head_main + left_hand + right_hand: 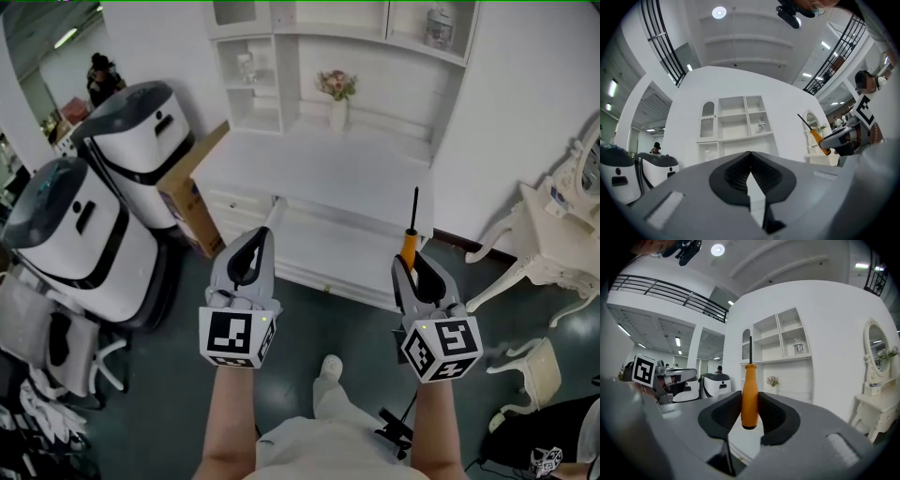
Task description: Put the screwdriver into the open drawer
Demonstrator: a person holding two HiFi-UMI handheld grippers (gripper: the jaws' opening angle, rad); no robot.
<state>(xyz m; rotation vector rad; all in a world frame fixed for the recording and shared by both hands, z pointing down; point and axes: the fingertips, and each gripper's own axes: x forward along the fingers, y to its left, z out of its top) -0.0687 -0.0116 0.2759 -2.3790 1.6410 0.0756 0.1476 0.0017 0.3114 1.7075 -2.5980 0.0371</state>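
Partly closed right gripper [749, 395] pinching screwdriver [749, 380] handle, left gripper [750, 153] jaws together, empty.

Head view: steeply down on left gripper [255, 242], right gripper [412, 262]. Gripper views: level along jaws; all share white shelf unit [281, 70].

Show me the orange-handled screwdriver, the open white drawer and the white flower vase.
Orange-handled screwdriver [750, 399]: right gripper view, handle.
Open white drawer [323, 244]: head view, bare bottom.
White flower vase [338, 116]: head view, body.
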